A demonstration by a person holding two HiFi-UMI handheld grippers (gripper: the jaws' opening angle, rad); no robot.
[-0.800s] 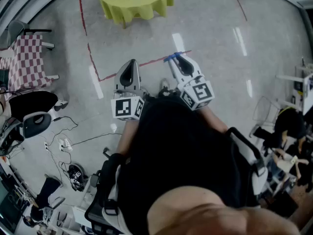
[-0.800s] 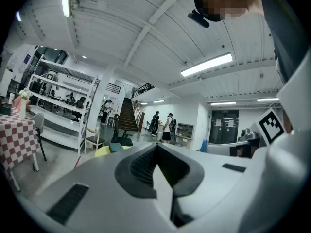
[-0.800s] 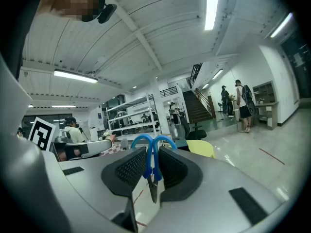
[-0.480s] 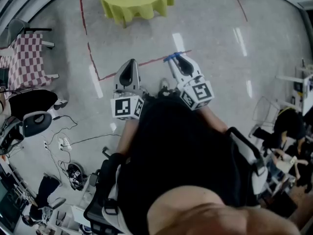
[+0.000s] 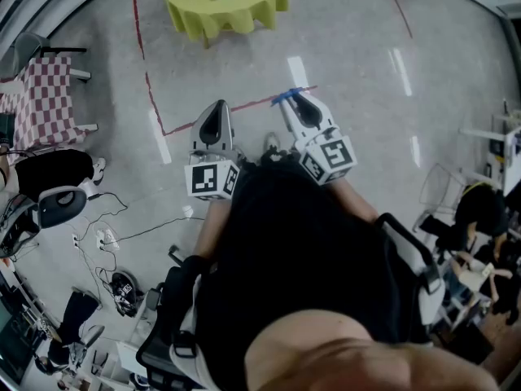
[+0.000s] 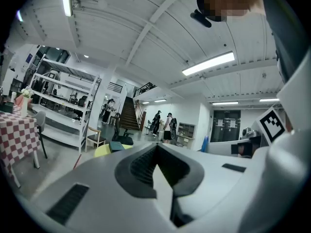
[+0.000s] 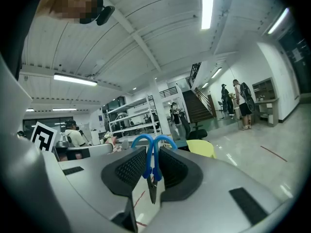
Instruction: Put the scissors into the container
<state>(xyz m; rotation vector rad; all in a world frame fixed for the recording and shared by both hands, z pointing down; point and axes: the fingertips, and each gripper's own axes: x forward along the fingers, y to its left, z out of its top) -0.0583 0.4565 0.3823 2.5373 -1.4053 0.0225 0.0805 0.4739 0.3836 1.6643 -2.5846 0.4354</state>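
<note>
We hold the right tool point(image 7: 152, 153) clamped on the blue-handled scissors point(image 7: 147, 163), with the handle loops past its tips and the blades pointing back toward us. Our left tool point(image 6: 155, 152) is closed with nothing in it. Both hang above the floor point(image 5: 366, 96), and the yellow-clothed desk point(image 5: 195, 10) stands farther off.

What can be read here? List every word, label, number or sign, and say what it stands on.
No legible words or numbers anywhere.
Left white marker cube: a black square pattern, no lettering.
Right white marker cube: a black square pattern, no lettering.
White sheets on the dark doors: too small to read.
</note>
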